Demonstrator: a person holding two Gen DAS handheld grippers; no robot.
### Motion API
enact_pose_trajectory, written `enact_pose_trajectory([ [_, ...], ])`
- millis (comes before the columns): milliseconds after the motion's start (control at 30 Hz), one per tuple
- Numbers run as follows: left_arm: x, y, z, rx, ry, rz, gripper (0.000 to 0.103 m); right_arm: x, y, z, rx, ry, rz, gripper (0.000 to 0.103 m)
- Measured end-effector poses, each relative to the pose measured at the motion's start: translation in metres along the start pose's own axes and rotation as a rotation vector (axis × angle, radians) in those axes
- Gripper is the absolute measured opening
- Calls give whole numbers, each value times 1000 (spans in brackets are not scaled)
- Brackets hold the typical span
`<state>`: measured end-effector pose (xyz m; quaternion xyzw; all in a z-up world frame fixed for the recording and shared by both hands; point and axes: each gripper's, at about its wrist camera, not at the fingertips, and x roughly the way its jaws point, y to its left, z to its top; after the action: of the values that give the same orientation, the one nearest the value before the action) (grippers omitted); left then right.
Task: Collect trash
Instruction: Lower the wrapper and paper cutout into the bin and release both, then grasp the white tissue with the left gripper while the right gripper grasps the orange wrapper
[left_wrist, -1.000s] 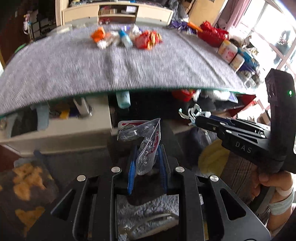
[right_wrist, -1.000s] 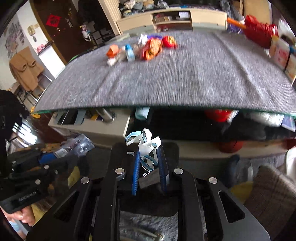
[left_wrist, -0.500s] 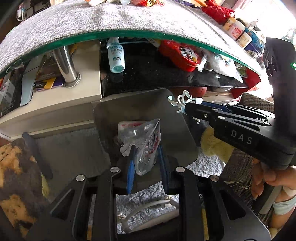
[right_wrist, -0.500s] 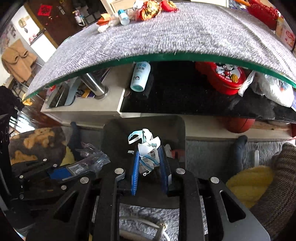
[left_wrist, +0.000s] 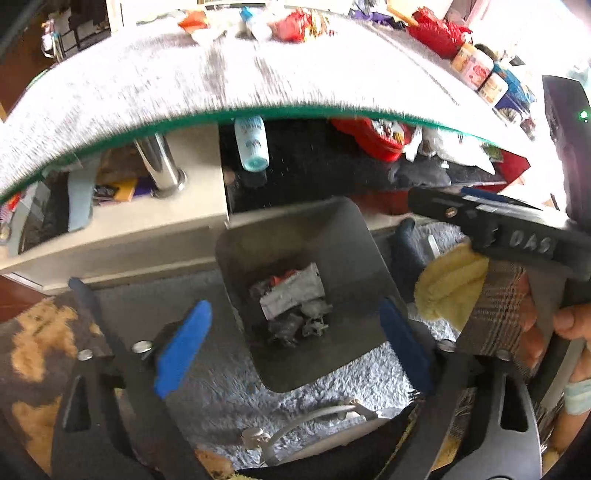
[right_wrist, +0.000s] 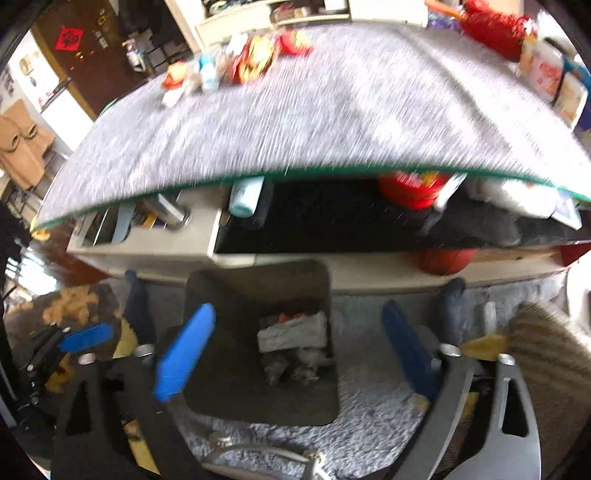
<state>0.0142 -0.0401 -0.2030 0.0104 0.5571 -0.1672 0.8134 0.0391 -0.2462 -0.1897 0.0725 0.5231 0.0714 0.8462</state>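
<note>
A dark grey bin (left_wrist: 343, 236) (right_wrist: 207, 369) stands on the pale rug below the table's front edge. Crumpled wrappers (left_wrist: 290, 291) (right_wrist: 293, 332) lie at its bottom. My left gripper (left_wrist: 295, 339) hangs over the bin, jaws opening wide, nothing between the blue pads. My right gripper (right_wrist: 293, 347) is also above the bin, jaws opening wide and empty. In the left wrist view the right gripper (left_wrist: 480, 218) reaches in from the right. More trash (left_wrist: 280, 26) (right_wrist: 240, 62) lies in a cluster at the far side of the grey tabletop (left_wrist: 295, 70).
Under the glass table edge sit a shelf with a blue bottle (left_wrist: 253, 144) and a red tin (left_wrist: 373, 136). Boxes (left_wrist: 480, 74) line the table's right side. A white cable (left_wrist: 314, 417) lies on the rug. A hand (left_wrist: 569, 321) holds the right gripper's handle.
Both grippers went from shut on trash to wide open. The clear wrapper and the white-blue scrap left the jaws, and wrappers now lie in the bin.
</note>
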Motion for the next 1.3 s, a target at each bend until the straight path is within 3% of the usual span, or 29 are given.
enact_pose_trajectory([
  [300,-47,3,42,8,-91,16,95,-50,2,55,-27,-130,4,99],
  [633,-74,35,98,-23,-157,100,95,-71,9,110,-83,-213,-10,99],
  [933,-66,58,152,-11,-180,121,95,-35,18,145,-113,-181,-20,99],
  [1300,-24,85,207,-28,-181,83,93,22,25,177,-100,-134,48,98],
])
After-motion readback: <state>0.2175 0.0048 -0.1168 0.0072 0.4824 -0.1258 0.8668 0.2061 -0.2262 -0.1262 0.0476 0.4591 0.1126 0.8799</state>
